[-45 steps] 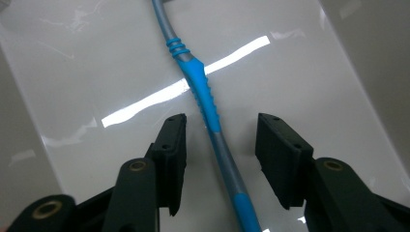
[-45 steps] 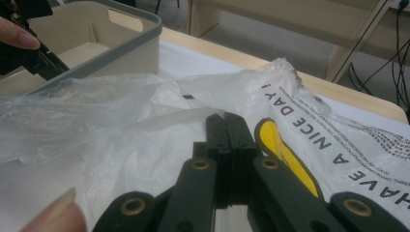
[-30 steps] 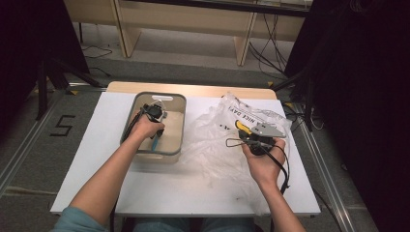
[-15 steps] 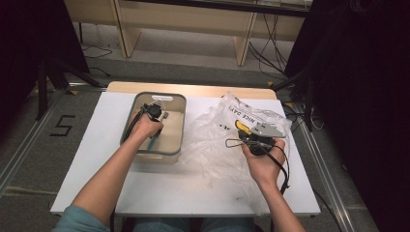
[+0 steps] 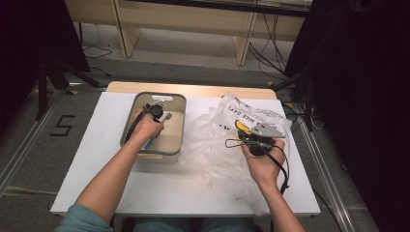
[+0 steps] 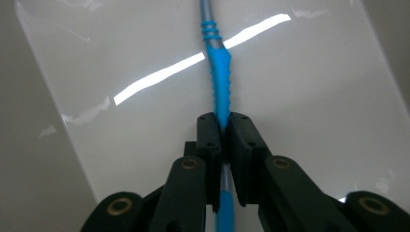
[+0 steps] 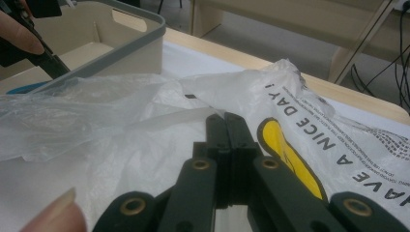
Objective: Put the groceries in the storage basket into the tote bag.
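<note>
— Blue and grey plastic toothbrush [image 6: 220, 72]?
— Lying on the pale floor of the beige rectangular plastic bin with grey rim [image 5: 177, 126], handle pinched between the black pads of the left gripper [image 6: 223, 130]. Seen from above as a blue strip low in the bin, grey head [image 5: 168, 116] poking out past the hand.
— Left jaws?
— Just been closing, now clamped on the ribbed blue part of the handle, handle running straight up between them in the left gripper view.
— Left gripper from above?
— Down inside the bin [image 5: 155, 112], held in the left hand [image 5: 145, 128], forearm reaching in from the bottom edge.
— And beside the bin?
— Crumpled translucent white plastic bag with black lettering and a yellow print [image 5: 217, 140], spread across the white tabletop [image 5: 96, 159], touching the bin's right wall.
— Right gripper?
— Resting over the bag [image 7: 226, 126], jaws pressed flat together; whether a fold of the film is caught between them, impossible to tell. From above [image 5: 251, 140], held in the right hand [image 5: 263, 162], grey three-cornered plate on top, black cable looping beside the wrist.
— Farther out?
— Light wooden edge behind the white tabletop, grey floor beyond.
</note>
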`<state>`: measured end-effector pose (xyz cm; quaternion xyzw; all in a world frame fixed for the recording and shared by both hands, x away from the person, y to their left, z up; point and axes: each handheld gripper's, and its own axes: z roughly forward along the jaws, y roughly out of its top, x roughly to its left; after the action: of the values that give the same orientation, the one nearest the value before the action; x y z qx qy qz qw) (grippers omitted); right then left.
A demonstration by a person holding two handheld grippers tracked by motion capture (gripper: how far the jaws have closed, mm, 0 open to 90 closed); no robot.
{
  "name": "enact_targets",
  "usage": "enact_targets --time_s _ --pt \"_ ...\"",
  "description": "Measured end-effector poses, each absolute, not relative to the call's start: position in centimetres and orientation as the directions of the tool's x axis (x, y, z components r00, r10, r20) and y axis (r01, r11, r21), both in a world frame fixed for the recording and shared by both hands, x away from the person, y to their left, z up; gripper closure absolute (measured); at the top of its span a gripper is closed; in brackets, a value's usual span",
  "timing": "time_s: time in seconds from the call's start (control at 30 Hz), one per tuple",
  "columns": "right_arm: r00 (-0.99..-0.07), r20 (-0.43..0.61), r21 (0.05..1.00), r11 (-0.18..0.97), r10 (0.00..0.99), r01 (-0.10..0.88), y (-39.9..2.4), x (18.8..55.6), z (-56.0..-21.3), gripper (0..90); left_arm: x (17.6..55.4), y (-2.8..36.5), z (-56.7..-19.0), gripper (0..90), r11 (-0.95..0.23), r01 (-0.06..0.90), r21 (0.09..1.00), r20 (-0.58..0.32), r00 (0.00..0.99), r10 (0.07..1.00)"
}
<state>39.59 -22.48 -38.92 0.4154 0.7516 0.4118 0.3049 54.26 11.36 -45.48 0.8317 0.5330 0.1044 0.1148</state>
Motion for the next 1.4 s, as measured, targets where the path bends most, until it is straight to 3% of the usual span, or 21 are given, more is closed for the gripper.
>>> enact_targets --time_s 0.87,1.4 --pt "-0.466 -0.118 0.872 0.316 0.877 0.374 -22.5 39.6 -39.0 90.0 54.2 12.2 -45.4 84.1 -0.357 0.875 0.327 0.022 0.371 0.928" --pt "-0.469 -0.117 0.87 0.318 0.876 0.376 -22.4 39.6 -39.0 90.0 53.5 12.8 -43.9 84.1 -0.301 0.846 0.44 -0.036 0.351 0.936"
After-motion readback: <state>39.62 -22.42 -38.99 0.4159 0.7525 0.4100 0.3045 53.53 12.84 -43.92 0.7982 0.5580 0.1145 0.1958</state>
